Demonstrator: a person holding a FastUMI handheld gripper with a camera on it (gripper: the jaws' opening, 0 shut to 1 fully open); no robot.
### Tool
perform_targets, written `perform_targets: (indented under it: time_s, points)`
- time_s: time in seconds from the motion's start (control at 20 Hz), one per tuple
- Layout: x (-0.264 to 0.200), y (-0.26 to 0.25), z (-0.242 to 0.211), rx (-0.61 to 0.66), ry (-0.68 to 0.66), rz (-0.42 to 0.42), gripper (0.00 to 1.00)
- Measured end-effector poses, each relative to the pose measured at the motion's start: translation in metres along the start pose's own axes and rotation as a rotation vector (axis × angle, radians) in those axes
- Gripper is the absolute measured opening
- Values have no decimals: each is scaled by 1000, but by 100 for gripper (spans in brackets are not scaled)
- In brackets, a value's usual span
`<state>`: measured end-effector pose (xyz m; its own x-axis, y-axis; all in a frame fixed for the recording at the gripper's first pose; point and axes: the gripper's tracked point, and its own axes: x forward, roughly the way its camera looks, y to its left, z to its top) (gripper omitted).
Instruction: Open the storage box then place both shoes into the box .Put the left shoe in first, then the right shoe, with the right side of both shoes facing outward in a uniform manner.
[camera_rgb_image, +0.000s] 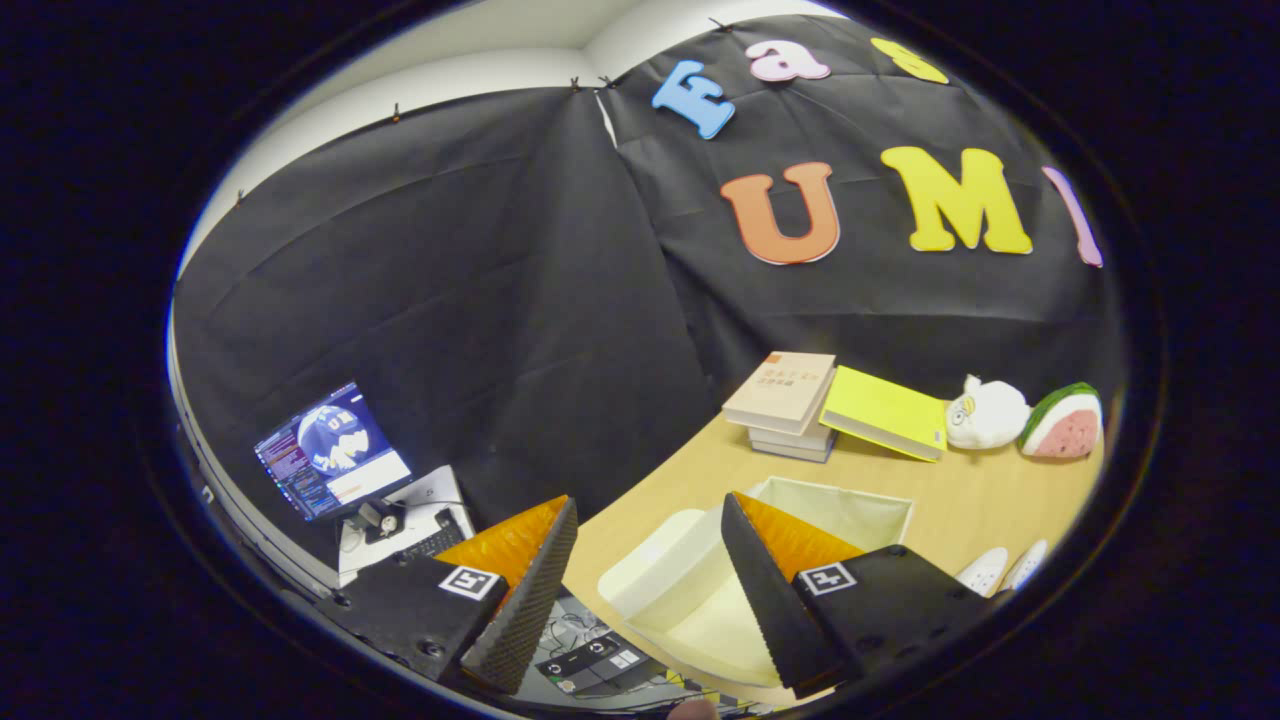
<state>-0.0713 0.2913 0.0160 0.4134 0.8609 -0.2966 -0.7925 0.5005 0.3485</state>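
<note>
A wooden table carries a stack of books, a yellow book leaning on it, a white plush toy, a watermelon toy, an open cream box, its lid and two white shoes.

A: Handheld two-finger gripper — fingers spreading or closed?
B: Spreading wide, gripping nothing, pads facing each other across the gap.
A: Tilt?
B: Rolling a bit, tips pointing forward. Fingertip of the person's hand peeking in below.
</note>
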Motion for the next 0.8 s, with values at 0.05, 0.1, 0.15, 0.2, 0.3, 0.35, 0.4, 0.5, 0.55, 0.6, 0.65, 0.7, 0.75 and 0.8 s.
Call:
perform_targets:
  time_s: [0.05, 0.1, 0.15, 0.2, 0.3, 0.35, 0.4, 0.5, 0.55, 0.6, 0.65, 0.7, 0.75, 0.8]
  points:
    - [-8, -10, 0, 10, -18, -36, 93]
    - [-18, -21, 2, 15, -38, -79, 94]
    - [-29, -34, 2, 13, -58, -128, 94]
    - [-41, -47, 4, 7, -77, -182, 95]
    - [-69, -71, 5, -9, -114, -286, 96]
    - [-83, -81, 4, -18, -126, -332, 96]
    - [-98, -92, 3, -25, -138, -383, 96]
    - [-128, -114, -2, -30, -155, -479, 98]
    - [-141, -124, -6, -25, -156, -527, 98]
    - [-156, -136, -12, -15, -150, -581, 99]
    - [-169, -147, -18, 0, -148, -628, 99]
    - [-179, -157, -25, 21, -144, -668, 100]
    - [-190, -168, -35, 47, -135, -707, 100]
    - [-198, -177, -44, 75, -129, -741, 100]
